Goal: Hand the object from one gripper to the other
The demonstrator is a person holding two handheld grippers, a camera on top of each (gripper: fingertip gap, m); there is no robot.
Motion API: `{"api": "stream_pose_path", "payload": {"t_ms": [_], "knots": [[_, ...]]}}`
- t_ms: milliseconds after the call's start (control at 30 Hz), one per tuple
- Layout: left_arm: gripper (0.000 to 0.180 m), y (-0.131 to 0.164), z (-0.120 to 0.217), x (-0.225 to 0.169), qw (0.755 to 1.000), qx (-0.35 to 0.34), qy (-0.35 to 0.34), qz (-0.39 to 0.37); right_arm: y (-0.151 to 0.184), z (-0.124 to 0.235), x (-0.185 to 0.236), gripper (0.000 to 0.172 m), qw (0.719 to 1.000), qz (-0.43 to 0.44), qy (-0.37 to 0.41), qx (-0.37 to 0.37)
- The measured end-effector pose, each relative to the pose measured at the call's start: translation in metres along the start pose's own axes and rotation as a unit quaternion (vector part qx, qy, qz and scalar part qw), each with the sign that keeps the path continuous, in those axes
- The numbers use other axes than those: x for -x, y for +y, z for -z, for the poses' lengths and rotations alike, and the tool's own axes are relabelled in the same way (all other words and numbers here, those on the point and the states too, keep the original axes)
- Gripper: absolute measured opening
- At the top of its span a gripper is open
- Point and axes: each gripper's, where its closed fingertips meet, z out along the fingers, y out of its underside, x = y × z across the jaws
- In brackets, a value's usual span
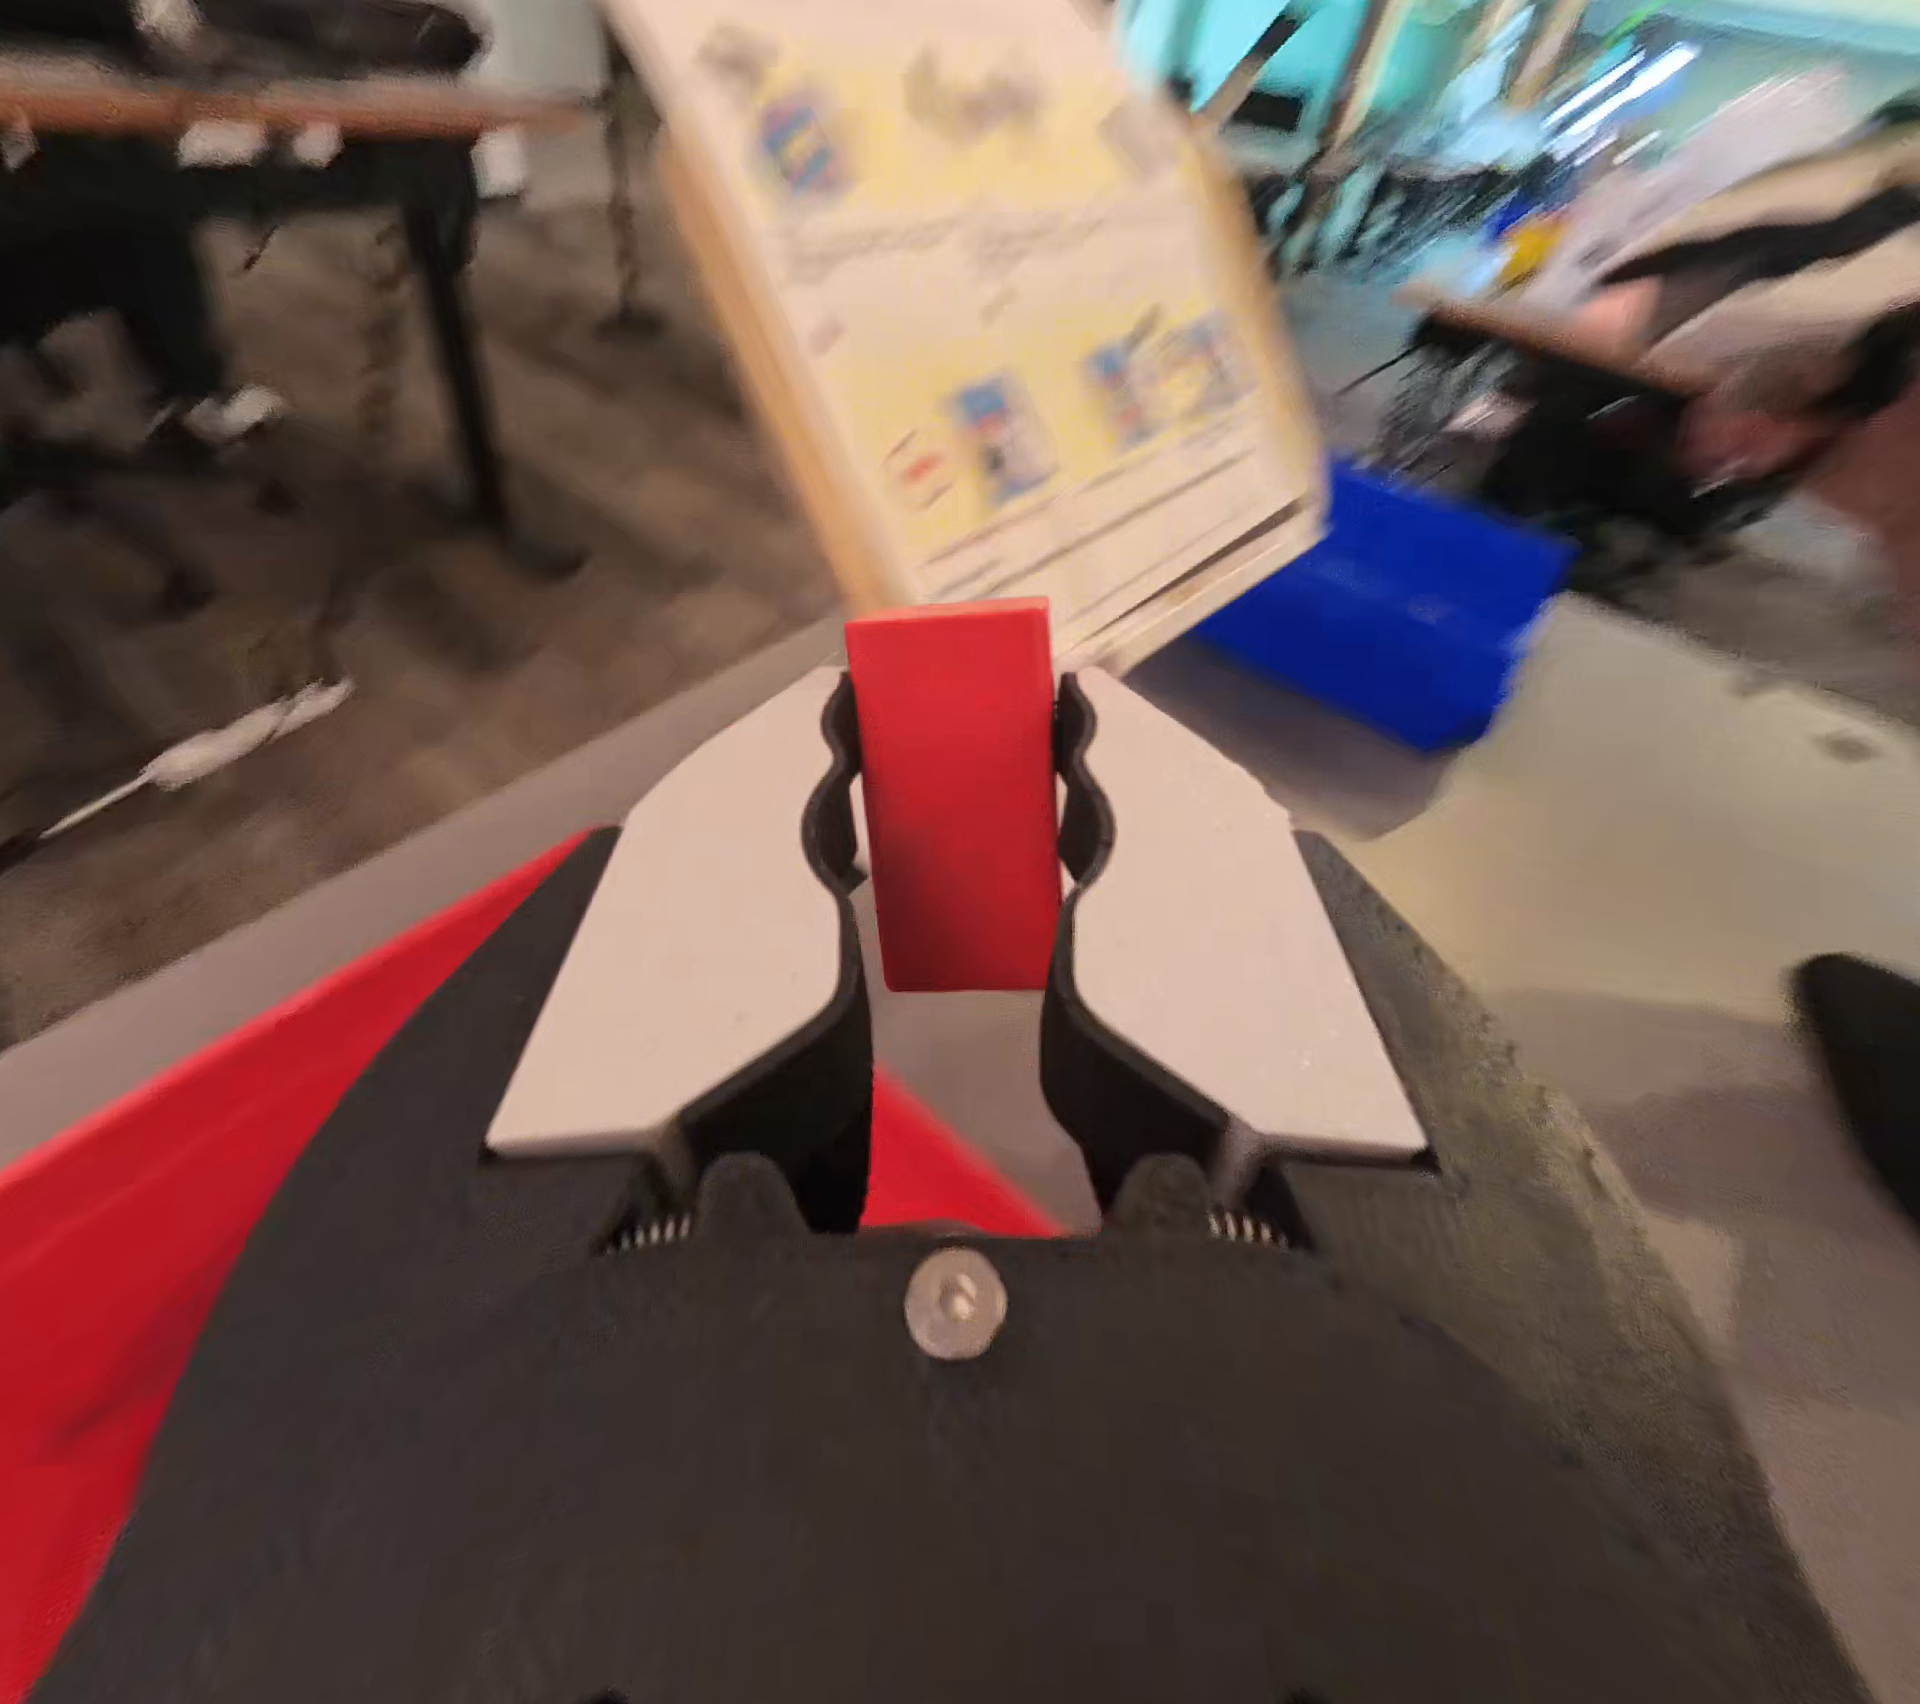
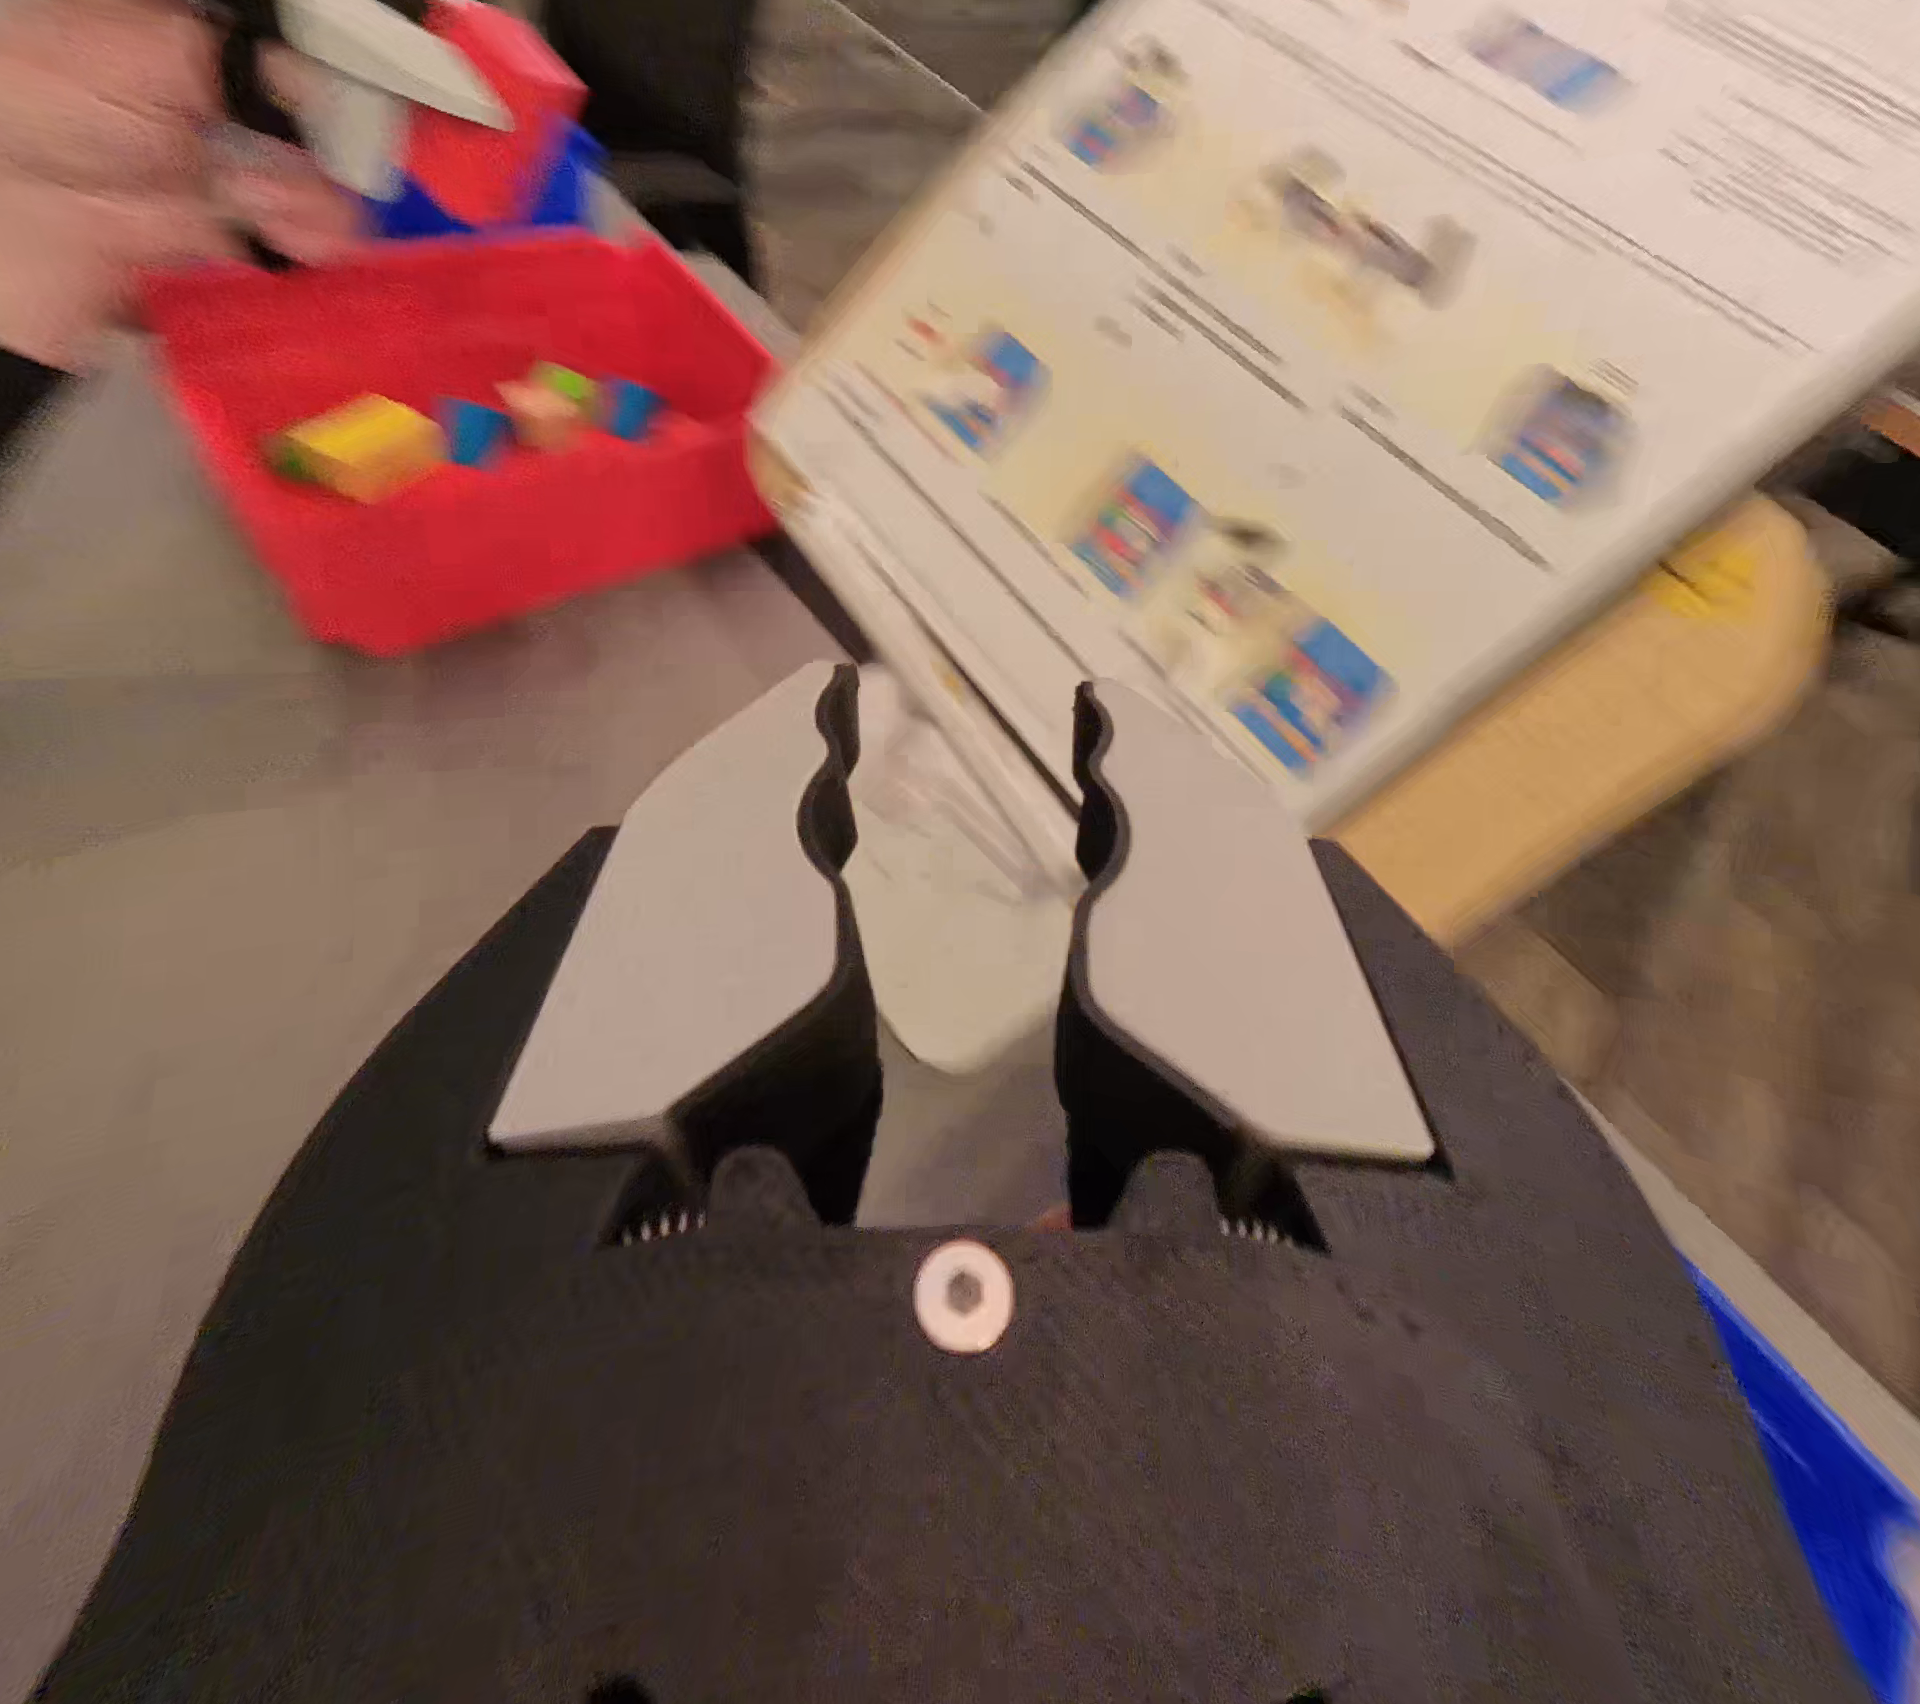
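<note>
My left tongs hold a red block upright, both black wavy pads pressed against its two sides, its top end standing out a little past my fingertips. Just beyond that block, a tilted printed sheet in a clear stand rises straight ahead and blocks most of the way forward. To the right of the sheet, farther off, a blue bin sits on the grey table. Under my left tongs, to the left, part of something red shows. Off to the far left a dark table and a chair stand on the floor, all blurred.

My right tongs stand partly open with nothing gripped; the foot of the same printed sheet lies just ahead between the fingertips but neither pad presses on it. That sheet leans away to the right and fills that side. Ahead to the left, a red bin holds several coloured blocks. Above it my left tongs show, blurred, with the red block in them.
</note>
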Motion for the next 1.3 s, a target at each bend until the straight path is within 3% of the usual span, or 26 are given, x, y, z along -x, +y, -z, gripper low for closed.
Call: {"api": "stream_pose_path", "payload": {"t_ms": [133, 333, 500, 600, 800, 933, 1033, 1167, 1300], "knots": [[0.036, -0.05, -0.009, -0.088, 0.981, -0.115, 0.154, 0.005, -0.036, -0.045, 0.078, 0.045, 0.987, -0.034, -0.147, -0.059], [0.036, -0.07, -0.018, -0.159, 0.944, -0.178, 0.277, 0.024, -0.06, -0.076, 0.118, 0.046, 0.953, -0.099, -0.258, -0.119], [0.036, -0.064, -0.032, -0.175, 0.94, -0.174, 0.293, 0.028, -0.071, -0.078, 0.134, 0.042, 0.936, -0.109, -0.305, -0.142], [0.036, -0.062, -0.036, -0.183, 0.937, -0.173, 0.303, 0.03, -0.071, -0.077, 0.139, 0.031, 0.933, -0.103, -0.317, -0.135], [0.035, -0.063, -0.036, -0.186, 0.932, -0.178, 0.314, 0.042, -0.068, -0.063, 0.129, 0.031, 0.939, -0.102, -0.303, -0.126], [0.032, -0.072, -0.024, -0.177, 0.933, -0.206, 0.292, 0.036, -0.058, -0.035, 0.09, 0.031, 0.961, -0.091, -0.242, -0.099], [0.025, -0.077, -0.013, -0.164, 0.941, -0.218, 0.259, 0.016, -0.034, -0.003, 0.025, 0.031, 0.983, -0.097, -0.142, -0.062], [0.022, -0.083, -0.002, -0.152, 0.943, -0.231, 0.239, 0.013, 0.045, 0.031, -0.086, 0.031, 0.987, -0.153, 0.007, 0.049], [0.017, -0.084, 0.002, -0.143, 0.946, -0.235, 0.222, 0.008, 0.151, 0.045, -0.166, 0.03, 0.952, -0.223, 0.102, 0.184]]}}
